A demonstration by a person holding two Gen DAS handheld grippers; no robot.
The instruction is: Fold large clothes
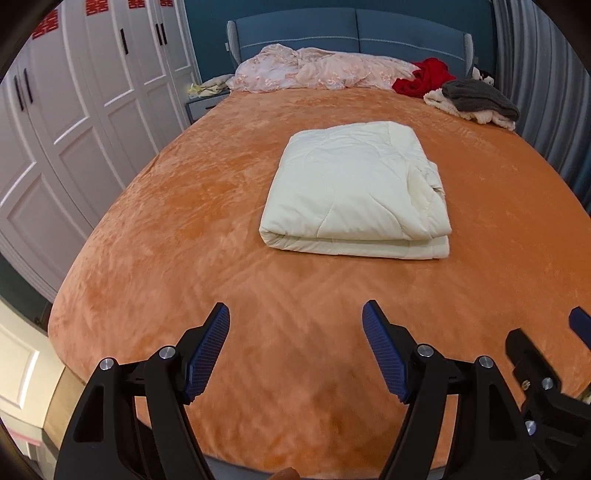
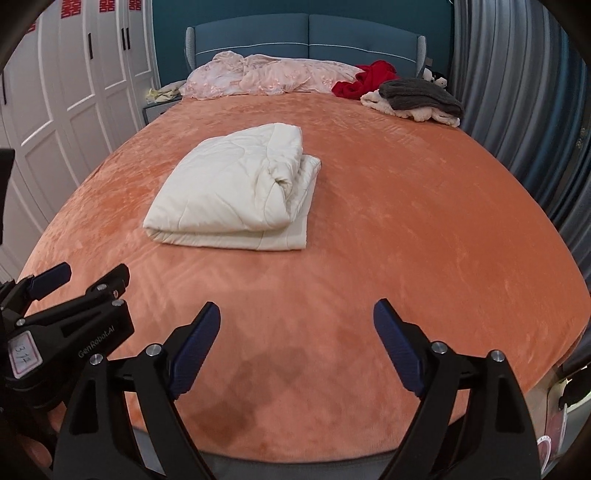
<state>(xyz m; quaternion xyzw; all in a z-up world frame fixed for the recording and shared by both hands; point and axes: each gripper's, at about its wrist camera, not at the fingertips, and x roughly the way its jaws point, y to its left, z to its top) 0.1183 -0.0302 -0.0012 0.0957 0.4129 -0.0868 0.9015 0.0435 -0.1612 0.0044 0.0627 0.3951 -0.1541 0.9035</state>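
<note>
Left tongs (image 1: 295,317) and right tongs (image 2: 297,317) wide apart, empty, folded cream quilt (image 1: 354,192) beyond, underside hidden

Folded quilt (image 1: 354,192) lies mid-bed (image 1: 184,221). Behind quilt, against headboard (image 1: 351,31): crumpled bedding (image 1: 317,70). Behind-right of quilt: clothes pile (image 1: 469,98). Left of quilt, off bed: wardrobe (image 1: 85,110). Right: curtain (image 1: 546,81). Both tongs before quilt, apart from it.
</note>
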